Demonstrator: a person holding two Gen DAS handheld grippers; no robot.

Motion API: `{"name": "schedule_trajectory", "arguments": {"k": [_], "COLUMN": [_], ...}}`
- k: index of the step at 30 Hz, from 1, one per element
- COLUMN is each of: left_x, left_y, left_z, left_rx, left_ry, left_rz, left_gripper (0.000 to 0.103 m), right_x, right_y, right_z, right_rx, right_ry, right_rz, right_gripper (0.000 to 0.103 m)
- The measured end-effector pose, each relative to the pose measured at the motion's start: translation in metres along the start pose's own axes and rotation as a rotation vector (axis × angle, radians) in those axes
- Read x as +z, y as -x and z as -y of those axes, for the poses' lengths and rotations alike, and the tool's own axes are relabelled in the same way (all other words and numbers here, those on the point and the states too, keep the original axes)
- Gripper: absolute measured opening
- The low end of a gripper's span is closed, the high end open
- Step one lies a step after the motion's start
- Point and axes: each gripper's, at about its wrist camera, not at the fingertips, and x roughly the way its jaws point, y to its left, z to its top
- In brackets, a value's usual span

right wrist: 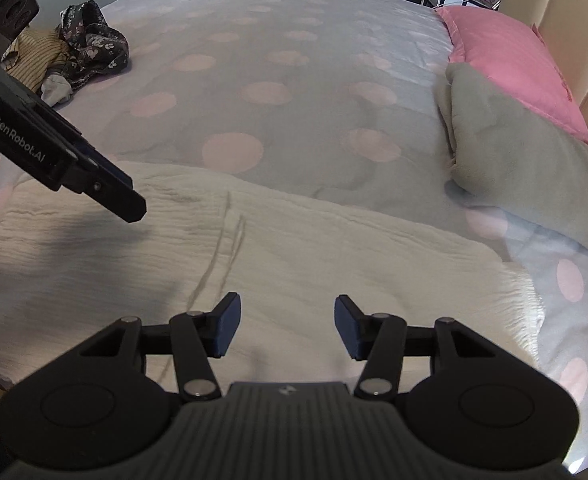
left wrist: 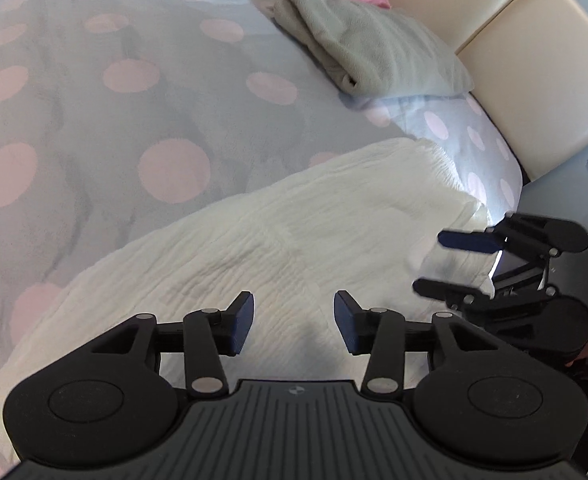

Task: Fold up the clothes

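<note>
The cream-white crinkled-cotton garment (right wrist: 278, 248) lies spread flat along the near edge of the bed, on a pale grey-blue bedspread with large pink dots (right wrist: 230, 80). Its weave is finely ribbed, with shallow wrinkles and a stitched seam line near its middle; the right edge is gathered.

The left gripper (left wrist: 293, 320), black with dark blue pads, hovers over the garment, jaws parted and empty. The right gripper (right wrist: 287, 326) is likewise released, nothing between its pads, above the garment's near portion.

A folded grey-green fleece item (right wrist: 514, 160) rests far right against a pink pillow (right wrist: 506, 60). A heap of unfolded dark floral and striped clothes (right wrist: 82, 48) sits far left. A beige padded headboard (left wrist: 514, 40) borders the bed.
</note>
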Motion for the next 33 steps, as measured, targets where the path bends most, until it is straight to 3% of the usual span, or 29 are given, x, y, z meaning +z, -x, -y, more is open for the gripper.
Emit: {"name": "schedule_trajectory", "arguments": {"k": [3, 7, 14, 16, 18, 19, 21, 33], "left_x": [-0.006, -0.026, -0.074, -0.083, -0.091, -0.093, -0.094, -0.098], "left_y": [0.014, 0.034, 0.066, 0.074, 0.08, 0.081, 0.082, 0.09], "left_z": [-0.004, -0.017, -0.058, -0.072, -0.087, -0.094, -0.102, -0.101], "left_rx": [0.025, 0.116, 0.286, 0.293, 0.299, 0.309, 0.326, 0.342], "left_ry": [-0.014, -0.04, -0.013, 0.038, 0.097, 0.124, 0.156, 0.153], "left_rz": [0.04, 0.09, 0.125, 0.143, 0.163, 0.17, 0.175, 0.201], "left_gripper": [0.043, 0.044, 0.044, 0.044, 0.044, 0.044, 0.044, 0.044], "right_x": [-0.006, -0.014, -0.009, -0.009, -0.011, -0.012, -0.01, 0.019], "right_y": [-0.013, -0.032, -0.062, -0.07, -0.076, -0.078, -0.074, -0.01], "right_z": [0.001, -0.003, -0.028, -0.032, -0.037, -0.04, -0.044, -0.039], "right_rx": [0.091, 0.164, 0.172, 0.169, 0.155, 0.148, 0.136, 0.063], "right_ry": [-0.127, -0.249, -0.244, -0.251, -0.253, -0.253, -0.251, -0.215], "right_rz": [-0.03, -0.068, -0.109, -0.136, -0.15, -0.152, -0.127, -0.069], "right_gripper": [0.065, 0.067, 0.065, 0.057, 0.034, 0.032, 0.012, 0.008]}}
